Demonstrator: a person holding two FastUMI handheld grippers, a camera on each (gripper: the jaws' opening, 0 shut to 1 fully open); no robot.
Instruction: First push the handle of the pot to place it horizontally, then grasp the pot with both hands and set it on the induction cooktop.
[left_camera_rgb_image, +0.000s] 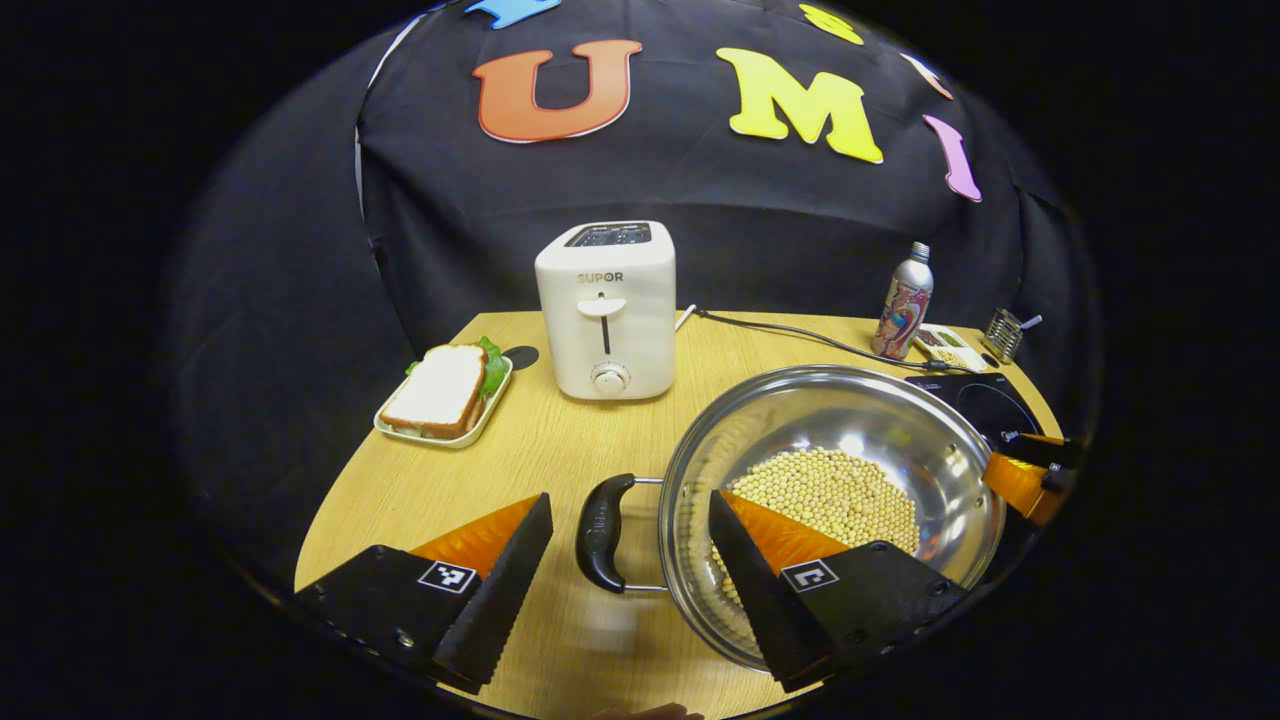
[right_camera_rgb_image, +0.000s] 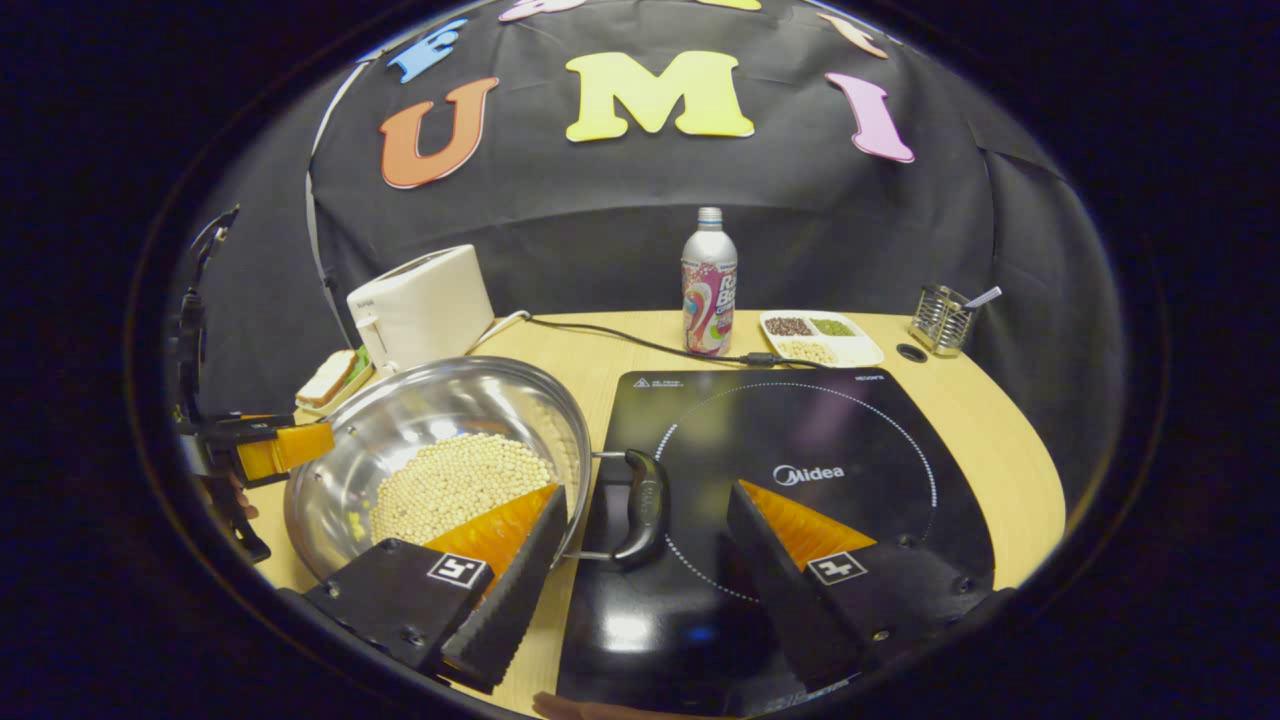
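In the left gripper view, the left gripper (left_camera_rgb_image: 628, 560) is spread around the pot's (left_camera_rgb_image: 850, 420) left handle (left_camera_rgb_image: 603, 533), near the table's (left_camera_rgb_image: 420, 500) front edge.

In the right gripper view, the right gripper (right_camera_rgb_image: 645, 560) straddles the right handle (right_camera_rgb_image: 643, 505), spread, over the induction cooktop's (right_camera_rgb_image: 800, 440) left edge.

The two-handed grasp seems in hand; next, both should close, then lift the pot across.

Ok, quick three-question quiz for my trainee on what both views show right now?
1. True or false: the pot already sits on the induction cooktop.
2. What lies in the pot? A) rice B) pale round beans C) water
3. Fill in: the left hand-held gripper is ___, with the pot's handle between its fingers.
Key: 1 false, it stands beside it on the table; 2 B; 3 open.
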